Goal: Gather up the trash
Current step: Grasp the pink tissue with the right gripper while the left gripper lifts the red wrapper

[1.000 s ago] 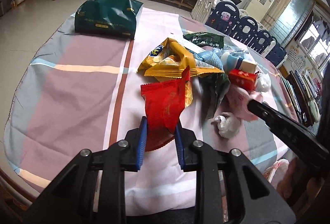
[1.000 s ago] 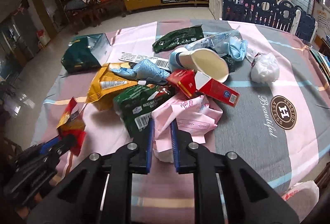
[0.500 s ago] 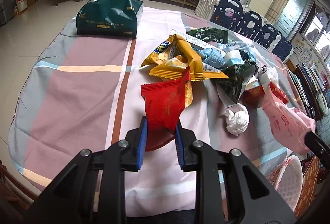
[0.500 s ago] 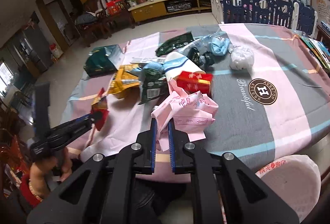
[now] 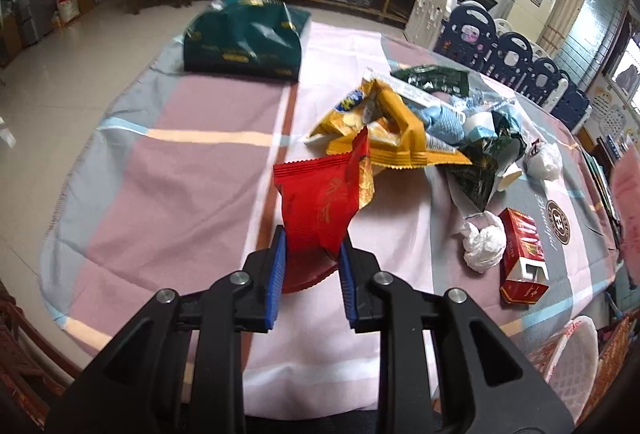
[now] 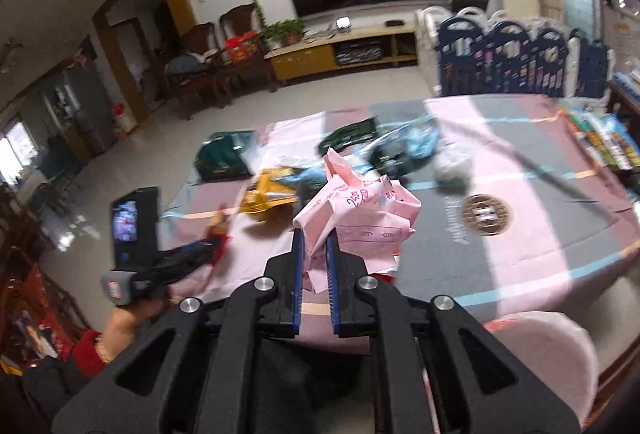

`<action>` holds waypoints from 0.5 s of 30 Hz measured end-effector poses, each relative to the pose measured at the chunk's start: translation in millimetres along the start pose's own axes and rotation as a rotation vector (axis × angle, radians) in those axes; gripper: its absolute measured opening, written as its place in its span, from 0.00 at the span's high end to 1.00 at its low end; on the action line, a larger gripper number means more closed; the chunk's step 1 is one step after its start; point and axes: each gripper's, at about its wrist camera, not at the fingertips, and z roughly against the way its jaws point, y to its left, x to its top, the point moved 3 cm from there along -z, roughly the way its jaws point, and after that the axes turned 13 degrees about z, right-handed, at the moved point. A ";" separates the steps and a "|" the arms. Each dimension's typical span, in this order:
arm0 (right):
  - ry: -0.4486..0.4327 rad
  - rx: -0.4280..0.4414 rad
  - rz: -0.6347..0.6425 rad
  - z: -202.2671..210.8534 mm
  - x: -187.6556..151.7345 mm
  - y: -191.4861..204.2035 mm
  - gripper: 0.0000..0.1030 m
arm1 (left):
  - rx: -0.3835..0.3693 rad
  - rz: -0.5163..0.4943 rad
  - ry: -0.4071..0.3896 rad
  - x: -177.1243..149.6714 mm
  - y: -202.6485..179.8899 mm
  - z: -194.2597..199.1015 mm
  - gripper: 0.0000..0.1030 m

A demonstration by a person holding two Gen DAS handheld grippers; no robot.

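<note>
**Both my grippers hold trash above the cluttered table**

My left gripper is clamped on a red snack wrapper, held over the striped tablecloth. My right gripper is pinched tight on a crumpled pink paper bag, lifted above the table. More trash lies in a heap ahead: a yellow chip bag, a white tissue ball, a red carton. A dark green bag sits well apart at the far edge.
</note>
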 end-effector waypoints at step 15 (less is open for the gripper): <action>0.200 -0.287 -0.057 95.9 -115.8 -78.0 0.89 | -0.418 -0.241 0.128 -87.5 -130.8 127.7 0.75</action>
